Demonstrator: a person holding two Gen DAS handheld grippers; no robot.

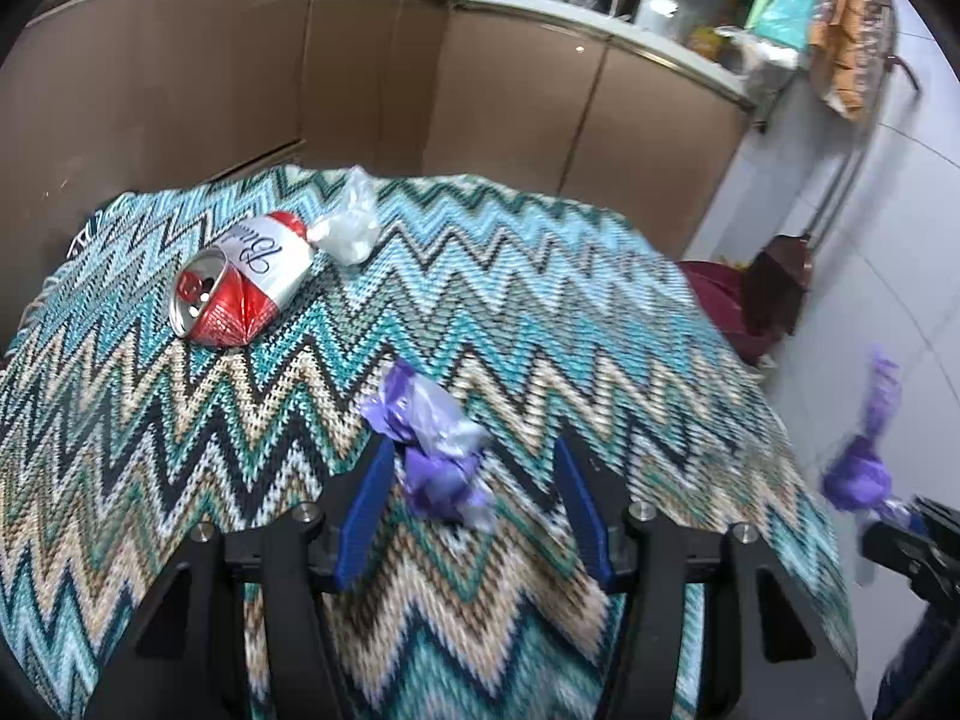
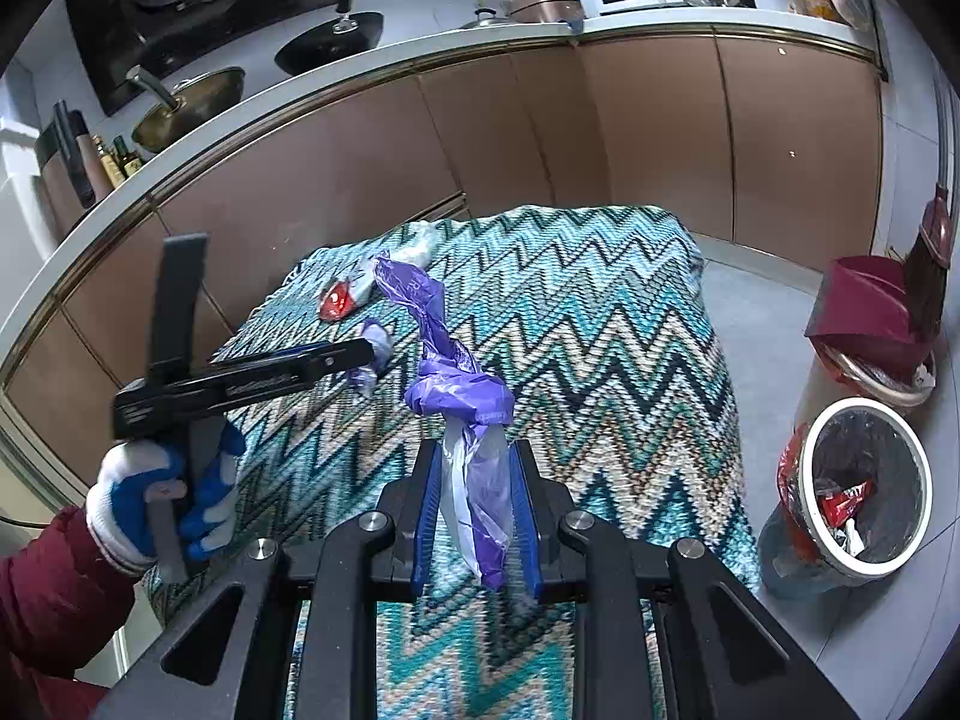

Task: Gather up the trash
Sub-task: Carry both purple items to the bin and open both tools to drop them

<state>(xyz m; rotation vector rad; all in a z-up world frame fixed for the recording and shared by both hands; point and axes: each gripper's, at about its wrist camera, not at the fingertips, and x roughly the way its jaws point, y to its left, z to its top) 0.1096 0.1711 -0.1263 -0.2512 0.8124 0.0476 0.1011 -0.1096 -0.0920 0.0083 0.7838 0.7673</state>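
- Presently, the left tongs (image 1: 474, 468) stand wide open, low over the tabletop (image 1: 600, 312), which is covered by a zigzag cloth.
- A crumpled purple wrapper (image 1: 441, 444) lies on the cloth between the blue fingers (image 1: 366, 510); it lies against the left-hand finger and apart from the other. Nothing is gripped.
- In the right wrist view the same tongs (image 2: 366, 360) reach in from the left, held by a gloved hand (image 2: 162, 504), their tips at that wrapper (image 2: 375, 354).
- The right tongs (image 2: 474, 510) are closed nearly together on a twisted purple bag (image 2: 462, 396). The bag stands up from between the fingers and its tail hangs below them, clear of the cloth.
- In the left wrist view that bag (image 1: 858, 468) shows blurred beyond the right edge of the tabletop.
- A dented red-and-white can (image 1: 240, 285) lies on its side near the far left corner, mouth toward the camera.
- A clear wad (image 1: 351, 222) touches the can's far end, by the far edge.
- A white bin (image 2: 864, 486) with a dark liner stands on the floor off the right edge, with red scraps inside.
- A maroon dustpan (image 2: 864, 306) and broom stand behind the bin.
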